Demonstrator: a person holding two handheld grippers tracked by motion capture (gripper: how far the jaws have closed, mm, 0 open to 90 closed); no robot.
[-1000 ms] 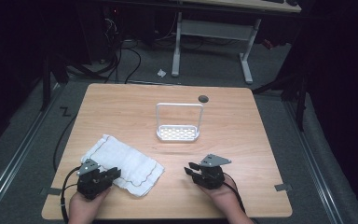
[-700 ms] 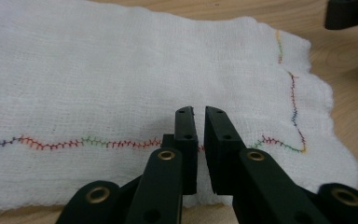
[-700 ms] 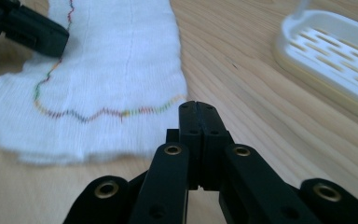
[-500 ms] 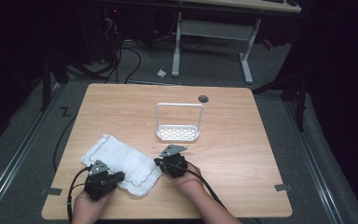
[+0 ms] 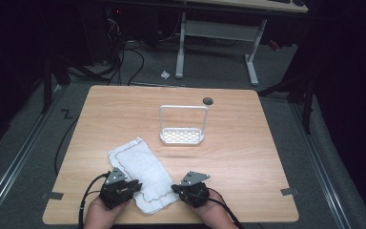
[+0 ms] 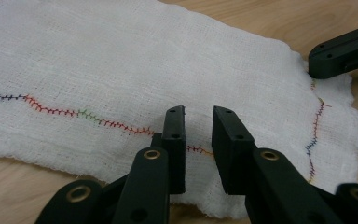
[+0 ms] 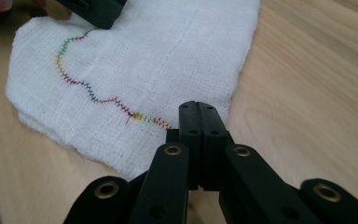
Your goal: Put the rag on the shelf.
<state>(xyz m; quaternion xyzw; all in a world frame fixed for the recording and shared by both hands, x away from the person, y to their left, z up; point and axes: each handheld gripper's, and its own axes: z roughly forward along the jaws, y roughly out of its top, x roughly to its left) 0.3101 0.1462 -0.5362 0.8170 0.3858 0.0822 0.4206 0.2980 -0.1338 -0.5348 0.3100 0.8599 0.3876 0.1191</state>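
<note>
A white gauze cloth [image 5: 140, 164] with wavy multicoloured stitching lies flat on the wooden table [image 5: 257, 143], near its front edge. My left gripper [image 5: 134, 184] is at the cloth's near left side. In the left gripper view its jaws stand open [image 6: 198, 123] low over the stitched edge of the cloth [image 6: 144, 70]. My right gripper [image 5: 176, 187] is at the cloth's near right corner. In the right gripper view its jaws are pressed shut [image 7: 198, 109] at the edge of the cloth [image 7: 158, 56], and I see no fabric between them.
A white wire rack [image 5: 182, 136] with a perforated base and an upright loop handle stands mid-table beyond the cloth. A dark round hole [image 5: 208, 100] sits near the table's far edge. Desk legs and cables lie on the floor behind.
My right gripper has swung left from the table's right part to the cloth's near right corner. The left gripper has shifted slightly right. The cloth now lies narrower and more angled.
</note>
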